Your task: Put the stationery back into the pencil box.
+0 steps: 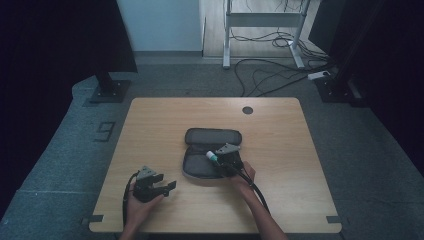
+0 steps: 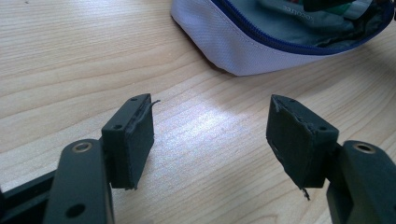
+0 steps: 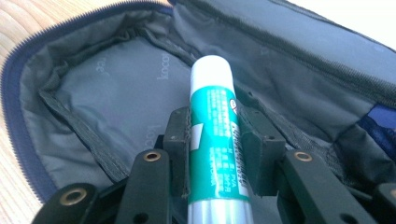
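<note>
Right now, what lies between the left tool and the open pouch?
Only bare wood: in the left gripper view, table runs from the open left tool to the pouch.

right gripper [image 3: 213,135] clamped on a green-and-white glue stick [image 3: 213,140], white cap forward, above the open grey pouch [image 3: 107,88], wooden table [image 3: 18,18] at left
</note>
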`<state>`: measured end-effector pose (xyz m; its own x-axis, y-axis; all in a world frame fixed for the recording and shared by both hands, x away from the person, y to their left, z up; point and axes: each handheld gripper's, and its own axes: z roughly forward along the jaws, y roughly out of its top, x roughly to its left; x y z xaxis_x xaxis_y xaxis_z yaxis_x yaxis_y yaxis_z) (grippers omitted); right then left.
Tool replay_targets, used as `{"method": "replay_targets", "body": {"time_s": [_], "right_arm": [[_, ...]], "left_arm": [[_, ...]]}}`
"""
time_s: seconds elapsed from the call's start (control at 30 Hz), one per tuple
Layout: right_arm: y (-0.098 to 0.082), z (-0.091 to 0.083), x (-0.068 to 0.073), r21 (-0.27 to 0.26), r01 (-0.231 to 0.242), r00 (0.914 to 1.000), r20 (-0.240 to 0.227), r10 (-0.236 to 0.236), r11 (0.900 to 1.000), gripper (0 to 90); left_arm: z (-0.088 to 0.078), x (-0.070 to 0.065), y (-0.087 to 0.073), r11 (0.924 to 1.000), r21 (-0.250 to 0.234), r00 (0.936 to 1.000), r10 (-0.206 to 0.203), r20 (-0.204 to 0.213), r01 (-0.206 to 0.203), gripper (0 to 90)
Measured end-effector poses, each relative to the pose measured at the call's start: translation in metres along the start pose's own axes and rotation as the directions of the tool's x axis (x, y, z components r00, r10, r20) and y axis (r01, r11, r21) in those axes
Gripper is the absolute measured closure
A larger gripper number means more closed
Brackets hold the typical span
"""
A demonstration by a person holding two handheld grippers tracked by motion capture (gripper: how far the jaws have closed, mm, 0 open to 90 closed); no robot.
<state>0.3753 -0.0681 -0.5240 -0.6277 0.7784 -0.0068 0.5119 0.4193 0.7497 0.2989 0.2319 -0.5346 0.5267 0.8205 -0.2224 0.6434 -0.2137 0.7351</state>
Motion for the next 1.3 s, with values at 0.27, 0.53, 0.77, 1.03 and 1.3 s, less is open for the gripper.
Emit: {"method": "replay_targets", "body": {"time_s": [0.27, 0.53, 0.77, 1.03, 1.3], "right_arm": [[-0.002, 0.002, 0.0, 0.027, 0.001, 1.0, 0.004, -0.001, 1.0, 64.6], [-0.002, 0.0, -0.001, 0.017, -0.009, 0.9998, 0.016, 0.008, 1.0, 55.7], [-0.001, -0.004, -0.002, -0.011, -0.033, 0.9994, 0.003, 0.033, 0.999, 48.7], [0.0, -0.014, -0.001, -0.072, -0.057, 0.9984, -0.009, 0.057, 0.996, 41.0], [-0.005, -0.028, 0.0, -0.132, -0.074, 0.997, -0.031, 0.07, 0.988, 39.9]], "left_arm": [[-0.001, 0.001, 0.0, 1.0, 0.0, 1.0, 0.0, 0.0, 0.0, 32.5], [0.0, 0.0, 0.0, 1.0, 0.001, 1.0, 0.001, 0.0, -0.001, 32.5], [0.0, 0.0, 0.0, 1.0, 0.005, 1.0, 0.002, 0.001, -0.002, 32.4], [0.0, 0.001, 0.0, 1.0, 0.003, 1.0, -0.002, 0.0, 0.002, 32.4], [0.002, 0.0, -0.001, 0.9999, 0.01, 1.0, 0.003, 0.0, -0.003, 32.4]]}}
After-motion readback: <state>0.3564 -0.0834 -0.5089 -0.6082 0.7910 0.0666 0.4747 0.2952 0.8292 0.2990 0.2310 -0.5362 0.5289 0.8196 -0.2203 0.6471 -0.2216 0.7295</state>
